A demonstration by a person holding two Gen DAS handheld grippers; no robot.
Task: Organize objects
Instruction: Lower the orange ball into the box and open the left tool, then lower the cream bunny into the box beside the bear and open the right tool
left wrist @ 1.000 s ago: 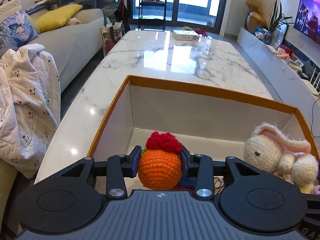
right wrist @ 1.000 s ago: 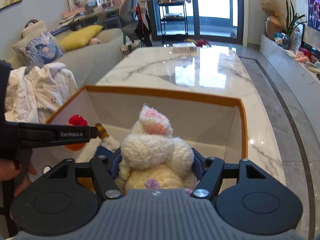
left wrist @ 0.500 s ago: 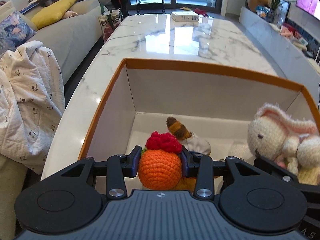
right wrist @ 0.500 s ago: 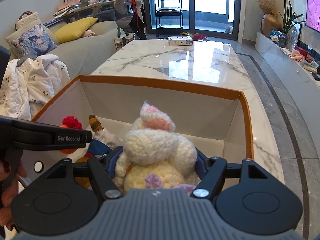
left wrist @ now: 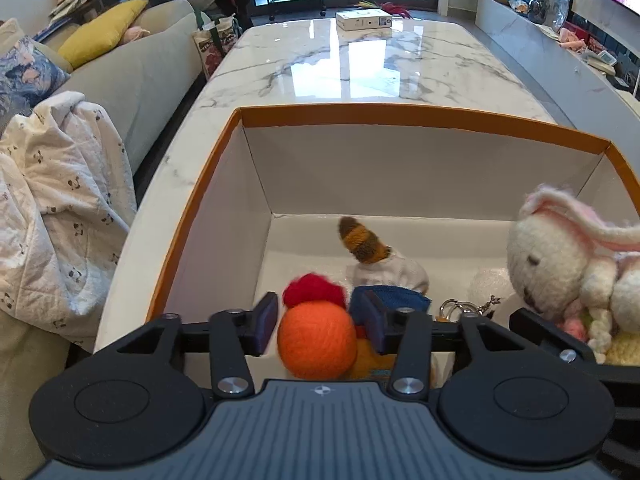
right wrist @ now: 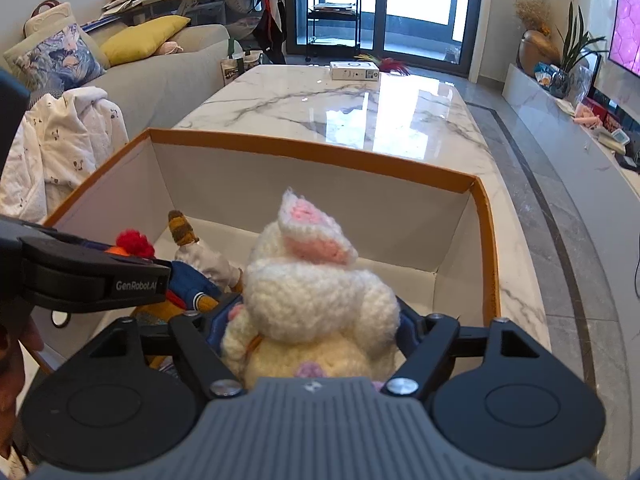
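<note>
Both tongs tilt steeply down into the orange-rimmed box [left wrist: 400,118] at the near end of the marble tabletop [left wrist: 360,68]. The left tongs [left wrist: 318,322] have just been opening: their pads stand clear of the orange knitted ball [left wrist: 316,344], which sits between them, its red tuft pointing up and away. The right tongs [right wrist: 316,320] have also just been opening; whether the pads still press the cream knitted rabbit [right wrist: 312,304] between them cannot be told. The rabbit sits upright at the box's right side, ear up.
</note>
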